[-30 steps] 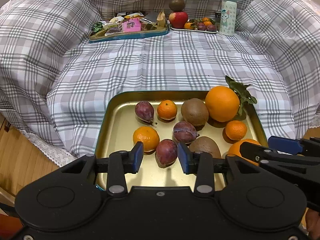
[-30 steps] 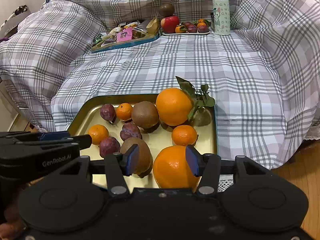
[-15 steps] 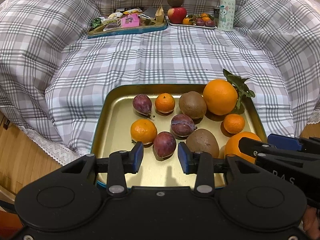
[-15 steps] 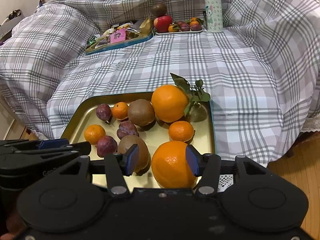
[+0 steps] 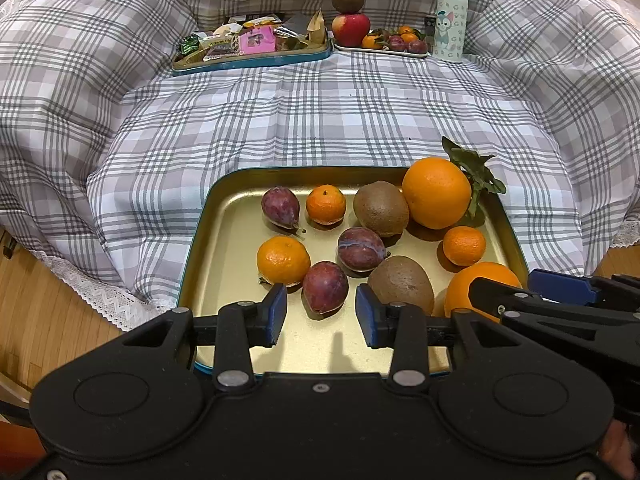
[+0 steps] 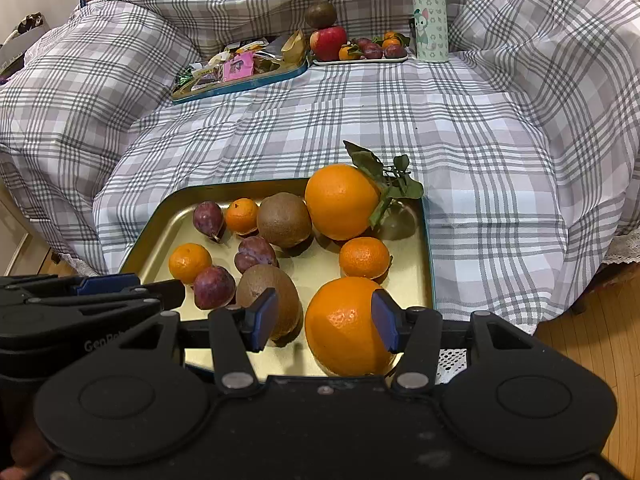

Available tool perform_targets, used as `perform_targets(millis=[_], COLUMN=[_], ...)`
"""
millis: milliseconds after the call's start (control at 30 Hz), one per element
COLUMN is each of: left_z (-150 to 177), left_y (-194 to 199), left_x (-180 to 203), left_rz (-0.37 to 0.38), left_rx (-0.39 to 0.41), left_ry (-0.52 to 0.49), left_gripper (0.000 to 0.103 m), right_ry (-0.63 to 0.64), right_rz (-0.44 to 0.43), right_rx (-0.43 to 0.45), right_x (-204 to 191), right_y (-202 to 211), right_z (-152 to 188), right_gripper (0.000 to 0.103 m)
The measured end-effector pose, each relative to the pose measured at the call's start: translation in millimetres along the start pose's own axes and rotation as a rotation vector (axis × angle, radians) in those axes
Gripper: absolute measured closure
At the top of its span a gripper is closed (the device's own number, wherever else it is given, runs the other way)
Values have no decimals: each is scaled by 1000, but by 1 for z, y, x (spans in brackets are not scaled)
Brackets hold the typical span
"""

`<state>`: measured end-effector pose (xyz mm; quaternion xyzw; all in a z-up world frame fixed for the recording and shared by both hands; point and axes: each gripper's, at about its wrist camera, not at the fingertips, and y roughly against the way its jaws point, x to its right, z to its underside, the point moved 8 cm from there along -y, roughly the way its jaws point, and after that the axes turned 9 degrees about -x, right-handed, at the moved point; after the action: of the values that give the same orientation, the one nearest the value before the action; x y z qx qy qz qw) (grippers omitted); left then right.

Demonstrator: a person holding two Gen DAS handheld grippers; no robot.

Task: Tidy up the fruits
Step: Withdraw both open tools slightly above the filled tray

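Both tools hovered low over the near edge of the gold tray [image 5: 224,216], set on the plaid blanket [image 5: 320,120]. Left gripper [image 5: 321,314] spread wide, nothing between the pads, lined up on the near plum [image 5: 325,286] just ahead of it, with a mandarin [image 5: 283,260] just beside that on the left and a kiwi [image 5: 401,284] on the right. Right gripper [image 6: 323,316] likewise agape and empty, framing the near orange [image 6: 346,326]; whether a pad already touched the peel, impossible to tell. Judged as handling: plum small, light, smooth-skinned and soft, so likely to slip or bruise under a hard squeeze; best taken across the widest middle with gentle closure. Orange heavier, firm, dimpled peel giving fair grip, but round and nearly as wide as the opening, so best taken squarely at the equator to avoid squirting out. Kiwi fuzzy and somewhat yielding. Leafy orange [image 6: 342,200] at the far corner better held by the fruit, not the twig. Farther off, a second fruit plate [image 5: 380,46] beside a snack tray [image 5: 252,60] and a bottle [image 5: 450,20].
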<state>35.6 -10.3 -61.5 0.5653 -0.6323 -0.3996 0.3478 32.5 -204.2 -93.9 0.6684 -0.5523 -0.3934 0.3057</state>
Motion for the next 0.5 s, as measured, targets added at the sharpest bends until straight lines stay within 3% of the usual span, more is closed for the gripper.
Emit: perform_targets(millis=[500], left_z=[0], left_y=[0], left_x=[0], left_rz=[2], left_rx=[-6], left_ry=[0], left_gripper=[55], right_ry=[2], right_rz=[-3], right_rx=[-7], right_x=[0], right_y=[-1], right_z=[1], right_gripper=[49])
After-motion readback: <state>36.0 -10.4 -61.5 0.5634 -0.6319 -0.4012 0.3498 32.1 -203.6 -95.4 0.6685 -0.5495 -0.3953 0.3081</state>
